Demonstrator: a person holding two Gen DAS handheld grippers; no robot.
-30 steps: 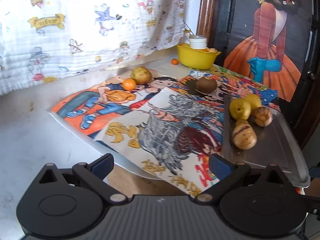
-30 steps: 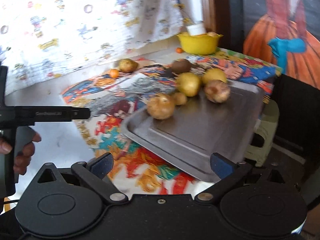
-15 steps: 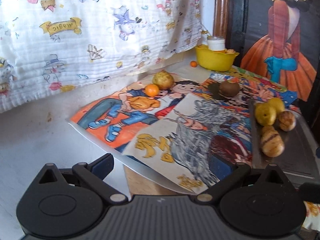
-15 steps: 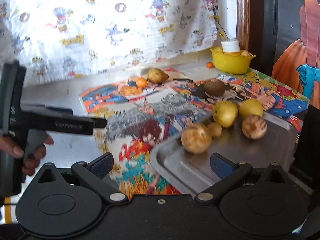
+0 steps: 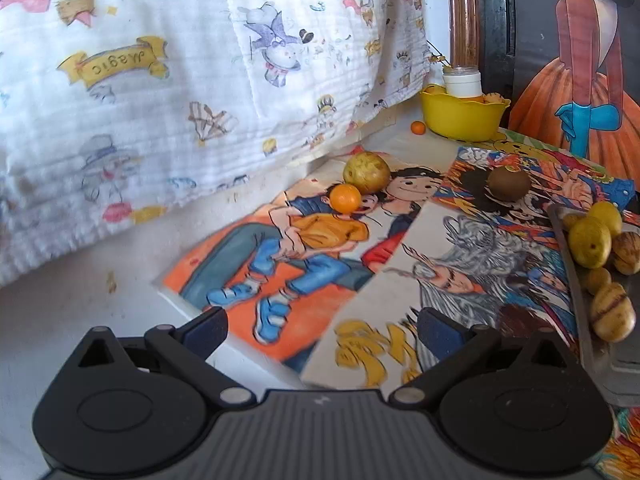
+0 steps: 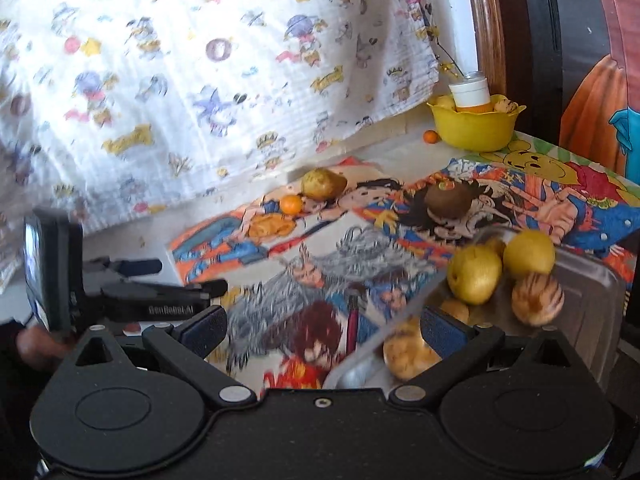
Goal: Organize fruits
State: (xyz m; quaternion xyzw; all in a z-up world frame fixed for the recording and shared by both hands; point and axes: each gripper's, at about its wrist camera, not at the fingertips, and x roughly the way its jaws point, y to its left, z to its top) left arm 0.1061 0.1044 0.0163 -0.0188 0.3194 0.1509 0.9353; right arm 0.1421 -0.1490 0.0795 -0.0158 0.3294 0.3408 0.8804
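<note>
Nearest, both tools: left gripper [image 5: 322, 330] w/ fingers spread wide, nothing between them, hanging over the cartoon posters [image 5: 304, 256]; right gripper [image 6: 324, 330] likewise spread and empty, its right finger overlapping the near corner of the metal tray [image 6: 592, 304], which is the landmark here; prob. both kept wide because a grab comes next, not a carry.

On the tray: a cluster of fruit, two yellow-green ones [image 6: 474, 274] plus striped brownish ones [image 6: 536, 298], bunched at the end nearer the wall; looks like the collecting spot, so sorting seems partly done.

Beyond the tray, on the posters: brown fruit [image 5: 509, 183] just past its far-left corner; further left of the tray, a small orange [image 5: 345, 198] touching a larger yellowish fruit [image 5: 366, 172], close to the hanging printed cloth [image 5: 200, 80]; these three are loose and prob. left to gather.

Farthest: yellow bowl [image 5: 462, 118] beyond the tray by the wall, holding a white jar and some fruit; tiny orange [image 5: 417, 127] just beside the bowl.

The left tool points toward the orange pair; likely its next target.
</note>
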